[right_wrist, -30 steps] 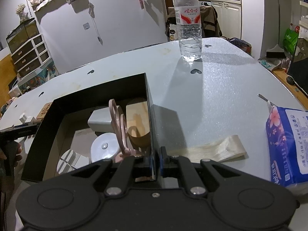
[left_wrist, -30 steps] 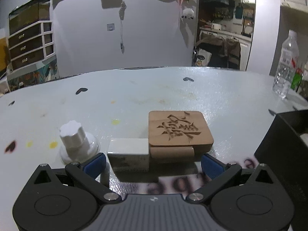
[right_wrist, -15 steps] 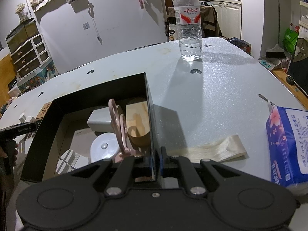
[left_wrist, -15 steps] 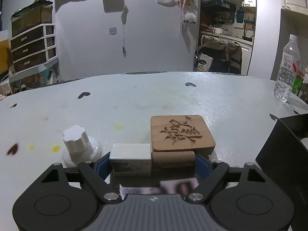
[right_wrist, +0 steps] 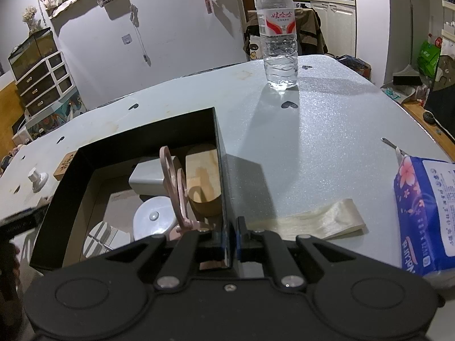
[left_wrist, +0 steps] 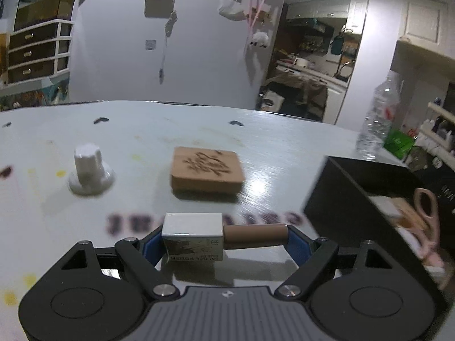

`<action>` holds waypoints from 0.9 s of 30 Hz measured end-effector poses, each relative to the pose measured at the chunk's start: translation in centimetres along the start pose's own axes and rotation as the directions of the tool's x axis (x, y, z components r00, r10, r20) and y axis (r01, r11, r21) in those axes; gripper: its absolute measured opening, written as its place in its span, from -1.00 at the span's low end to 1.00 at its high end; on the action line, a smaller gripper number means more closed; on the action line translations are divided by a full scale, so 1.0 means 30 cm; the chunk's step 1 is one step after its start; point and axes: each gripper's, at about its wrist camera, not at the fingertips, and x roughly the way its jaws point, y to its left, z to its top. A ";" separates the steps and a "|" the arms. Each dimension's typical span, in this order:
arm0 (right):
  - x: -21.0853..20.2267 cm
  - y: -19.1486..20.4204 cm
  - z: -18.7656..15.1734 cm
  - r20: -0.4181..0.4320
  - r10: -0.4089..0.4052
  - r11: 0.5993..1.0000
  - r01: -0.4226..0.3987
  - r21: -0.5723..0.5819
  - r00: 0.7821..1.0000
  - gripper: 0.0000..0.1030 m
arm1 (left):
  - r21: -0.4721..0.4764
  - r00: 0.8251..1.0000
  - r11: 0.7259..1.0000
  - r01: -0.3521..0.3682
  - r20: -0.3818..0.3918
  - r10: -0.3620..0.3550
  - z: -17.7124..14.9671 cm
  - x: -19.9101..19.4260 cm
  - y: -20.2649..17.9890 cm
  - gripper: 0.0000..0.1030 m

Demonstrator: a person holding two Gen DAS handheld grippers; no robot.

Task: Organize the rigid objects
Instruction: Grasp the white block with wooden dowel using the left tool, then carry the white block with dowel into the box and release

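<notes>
My left gripper (left_wrist: pixel 224 241) is shut on a small bottle with a white body (left_wrist: pixel 192 234) and a brown cap (left_wrist: pixel 254 234), held sideways above the table. A carved wooden block (left_wrist: pixel 207 169) and a white knob (left_wrist: pixel 89 170) lie on the table beyond it. My right gripper (right_wrist: pixel 229 240) is shut on the near right wall of the black box (right_wrist: pixel 220 153). The box also shows at the right of the left wrist view (left_wrist: pixel 355 193). Inside it are pink scissors (right_wrist: pixel 173 182), a wooden piece (right_wrist: pixel 204 182), a white round lid (right_wrist: pixel 155 220) and a grey block (right_wrist: pixel 146 176).
A water bottle (right_wrist: pixel 278 37) stands at the far side of the table. A blue tissue pack (right_wrist: pixel 423 213) lies at the right edge, with a cream strip (right_wrist: pixel 315 221) beside the box. The wooden block (right_wrist: pixel 64 166) and knob (right_wrist: pixel 37 177) sit left of the box.
My left gripper closed on the small bottle, lifted it off the table and drew back and to the right, towards the box. My right gripper kept its hold on the box wall.
</notes>
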 end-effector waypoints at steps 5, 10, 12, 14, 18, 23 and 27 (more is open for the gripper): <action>0.000 0.000 -0.001 0.000 0.001 1.000 -0.001 -0.005 1.000 -0.86 | 0.050 0.997 0.996 0.068 0.030 -0.070 -0.006 -0.072 -0.074 0.66; 0.001 0.000 -0.001 0.001 0.002 1.000 -0.002 -0.005 1.000 -0.86 | 0.182 0.976 0.966 0.183 0.086 -0.201 0.088 -0.162 -0.172 0.66; 0.001 0.000 -0.001 0.001 0.001 1.000 -0.001 -0.005 1.000 -0.86 | 0.260 0.961 0.936 0.238 0.078 -0.266 0.124 -0.175 -0.220 0.66; 0.001 0.000 -0.001 0.001 0.002 1.000 -0.002 -0.006 1.000 -0.86 | 0.330 0.949 0.900 0.285 0.037 -0.314 0.146 -0.165 -0.268 0.66; 0.001 0.000 -0.001 0.001 0.002 1.000 -0.002 -0.005 1.000 -0.86 | 0.473 0.926 0.802 0.364 -0.095 -0.365 0.169 -0.093 -0.368 0.66; 0.001 0.000 -0.001 0.001 0.003 1.000 -0.002 -0.005 1.000 -0.86 | 0.560 0.911 0.719 0.412 -0.243 -0.332 0.166 0.029 -0.439 0.66; 0.001 0.001 0.000 0.001 0.002 1.000 -0.002 -0.006 1.000 -0.85 | 0.571 0.897 0.692 0.441 -0.306 -0.319 0.181 0.097 -0.450 0.66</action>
